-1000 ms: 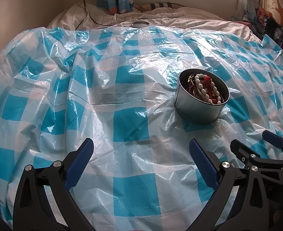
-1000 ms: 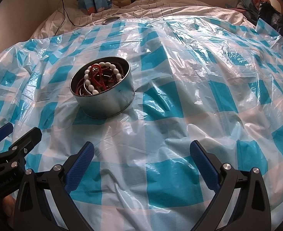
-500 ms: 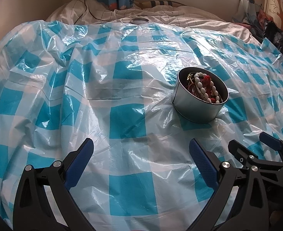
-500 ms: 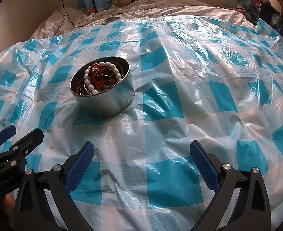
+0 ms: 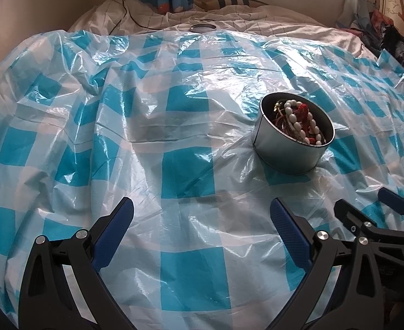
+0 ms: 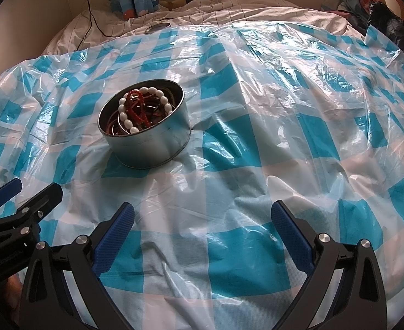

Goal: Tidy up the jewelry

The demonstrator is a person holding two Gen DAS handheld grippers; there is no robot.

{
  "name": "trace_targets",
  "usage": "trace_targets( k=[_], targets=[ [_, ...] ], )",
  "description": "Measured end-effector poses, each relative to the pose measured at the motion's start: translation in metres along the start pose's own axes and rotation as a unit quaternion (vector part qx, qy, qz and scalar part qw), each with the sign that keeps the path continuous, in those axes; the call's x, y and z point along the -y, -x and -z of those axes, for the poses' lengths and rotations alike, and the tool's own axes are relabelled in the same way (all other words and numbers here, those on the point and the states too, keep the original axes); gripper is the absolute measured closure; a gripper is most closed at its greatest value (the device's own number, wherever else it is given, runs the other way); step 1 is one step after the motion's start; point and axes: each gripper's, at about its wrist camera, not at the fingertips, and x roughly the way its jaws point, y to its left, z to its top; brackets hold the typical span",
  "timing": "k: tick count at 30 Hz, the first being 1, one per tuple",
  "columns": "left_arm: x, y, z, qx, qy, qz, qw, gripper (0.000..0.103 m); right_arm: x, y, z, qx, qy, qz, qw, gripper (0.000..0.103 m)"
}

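Left gripper (image 5: 202,220) seen swung slightly left over last second; right gripper (image 6: 202,220) unmoved. Both sets of fingers spread wide, nothing held. Jewelry (image 6: 144,111) heaped inside tin (image 6: 149,148) on checked sheet (image 6: 257,126) over bed; none seen loose outside.

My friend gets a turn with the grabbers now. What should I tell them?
Left gripper: open, empty, hovering over the blue-and-white checked plastic sheet.
Right gripper: open, empty, hovering beside the left one.
The round silver metal tin sits on the sheet, ahead of and between both grippers, touched by neither.
Inside it: a white bead bracelet, a red bead string and more tangled pieces.
Done: all visible jewelry is in the tin.
Left: the small round metal lid lies far back on the bedding; the tin is uncovered.
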Motion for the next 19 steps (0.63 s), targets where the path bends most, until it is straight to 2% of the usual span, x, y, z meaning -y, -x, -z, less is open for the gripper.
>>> trace_targets(
  k=[5, 10, 19],
  targets=[
    [-0.001, -0.001, 0.005, 0.004, 0.006, -0.012, 0.9999, 0.008, -0.002, -0.001, 0.001, -0.003, 0.004, -0.003, 1.0, 0.008],
    [0.0, 0.001, 0.004, 0.01, 0.004, 0.0, 0.9999, 0.008, 0.002, 0.005, -0.001, 0.012, -0.006, -0.005, 1.0, 0.008],
    [-0.002, -0.014, 0.003, -0.031, 0.012, 0.025, 0.9991, 0.008, -0.003, 0.003, 0.0, 0.013, 0.005, 0.012, 1.0, 0.008]
  ],
)
